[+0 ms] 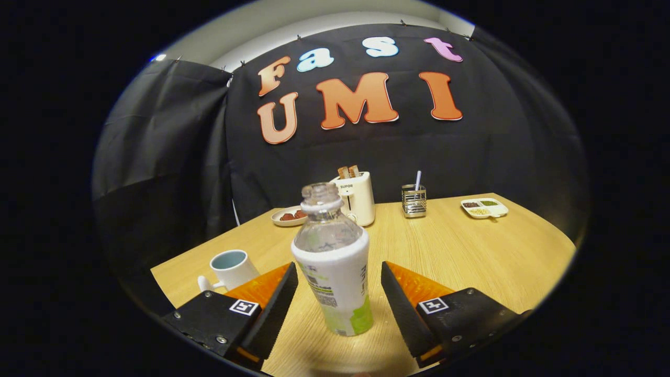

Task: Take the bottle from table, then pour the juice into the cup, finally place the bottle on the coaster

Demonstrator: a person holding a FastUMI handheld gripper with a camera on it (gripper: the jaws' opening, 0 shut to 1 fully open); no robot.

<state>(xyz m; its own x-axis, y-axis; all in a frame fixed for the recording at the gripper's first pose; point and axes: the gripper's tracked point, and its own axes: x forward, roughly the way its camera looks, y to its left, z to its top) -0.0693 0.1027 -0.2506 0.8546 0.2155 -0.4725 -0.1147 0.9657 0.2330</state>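
Observation:
A clear bottle [333, 262] with a white and green label stands upright on the wooden table [460, 251], its cap off or clear. It sits between my gripper's [339, 275] two fingers, which are open with a gap on each side of the bottle. A white mug [233, 268] with a pale blue inside stands to the left, just beyond the left finger [280, 301].
At the back of the table stand a white toaster [357, 198] with toast in it, a plate [288, 215] of red food, a metal holder [414, 200] with a utensil, and a divided white dish [484, 208]. Black cloth walls close the booth behind and to the left.

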